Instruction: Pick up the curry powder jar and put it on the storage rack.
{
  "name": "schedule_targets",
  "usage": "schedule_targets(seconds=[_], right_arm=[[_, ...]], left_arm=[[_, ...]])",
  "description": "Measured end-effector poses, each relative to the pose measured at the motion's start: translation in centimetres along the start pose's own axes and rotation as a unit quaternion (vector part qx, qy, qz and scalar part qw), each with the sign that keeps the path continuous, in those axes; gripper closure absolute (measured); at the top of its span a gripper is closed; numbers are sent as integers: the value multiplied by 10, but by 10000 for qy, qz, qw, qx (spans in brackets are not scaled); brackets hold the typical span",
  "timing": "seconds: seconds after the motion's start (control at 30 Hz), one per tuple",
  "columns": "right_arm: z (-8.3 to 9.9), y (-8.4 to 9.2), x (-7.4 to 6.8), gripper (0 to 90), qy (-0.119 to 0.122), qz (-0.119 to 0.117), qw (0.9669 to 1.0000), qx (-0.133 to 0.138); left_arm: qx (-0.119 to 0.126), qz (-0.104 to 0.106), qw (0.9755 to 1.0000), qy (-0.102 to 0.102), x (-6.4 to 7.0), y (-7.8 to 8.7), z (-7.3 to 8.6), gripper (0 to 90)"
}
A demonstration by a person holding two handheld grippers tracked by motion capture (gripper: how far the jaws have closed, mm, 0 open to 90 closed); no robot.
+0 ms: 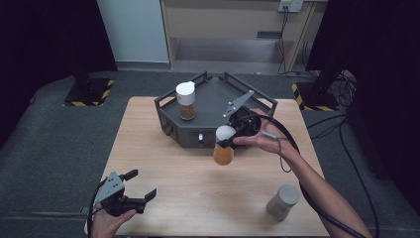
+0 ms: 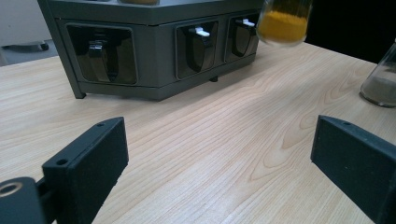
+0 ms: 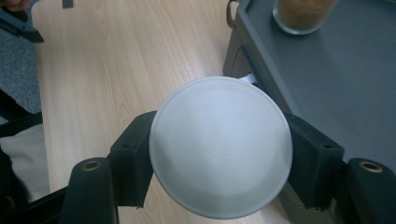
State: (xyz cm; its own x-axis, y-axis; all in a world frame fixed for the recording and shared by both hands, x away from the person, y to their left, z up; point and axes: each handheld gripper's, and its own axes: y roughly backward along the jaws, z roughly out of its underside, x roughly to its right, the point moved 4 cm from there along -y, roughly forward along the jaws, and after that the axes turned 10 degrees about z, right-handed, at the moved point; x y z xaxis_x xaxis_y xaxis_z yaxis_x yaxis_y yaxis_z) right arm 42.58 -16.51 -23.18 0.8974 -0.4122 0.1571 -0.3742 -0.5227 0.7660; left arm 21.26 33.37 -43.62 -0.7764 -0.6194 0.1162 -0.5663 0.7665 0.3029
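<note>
Already one brown jar [image 1: 186, 100] on rack [image 1: 218, 91]. Yellow jar [image 1: 223, 146] clamped at lid by R gripper [image 1: 229, 141], held above table, just in front of rack. Grey jar [image 1: 282, 202] left near R edge. L gripper [image 1: 140, 185] wide open, empty.

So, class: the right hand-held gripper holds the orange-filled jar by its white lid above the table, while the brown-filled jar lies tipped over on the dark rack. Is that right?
Not quite. The brown-filled jar stands upright on the dark rack, as the high view shows. The rest holds: the right hand-held gripper grips the orange-filled jar by its white lid above the table.
</note>
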Motion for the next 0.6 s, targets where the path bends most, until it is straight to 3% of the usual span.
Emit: schedule_targets(seconds=[0.6], right_arm=[[-50,16,29,342,-300,249,9990,-206]], left_arm=[[4,2,10000,10,0,1,0,34]])
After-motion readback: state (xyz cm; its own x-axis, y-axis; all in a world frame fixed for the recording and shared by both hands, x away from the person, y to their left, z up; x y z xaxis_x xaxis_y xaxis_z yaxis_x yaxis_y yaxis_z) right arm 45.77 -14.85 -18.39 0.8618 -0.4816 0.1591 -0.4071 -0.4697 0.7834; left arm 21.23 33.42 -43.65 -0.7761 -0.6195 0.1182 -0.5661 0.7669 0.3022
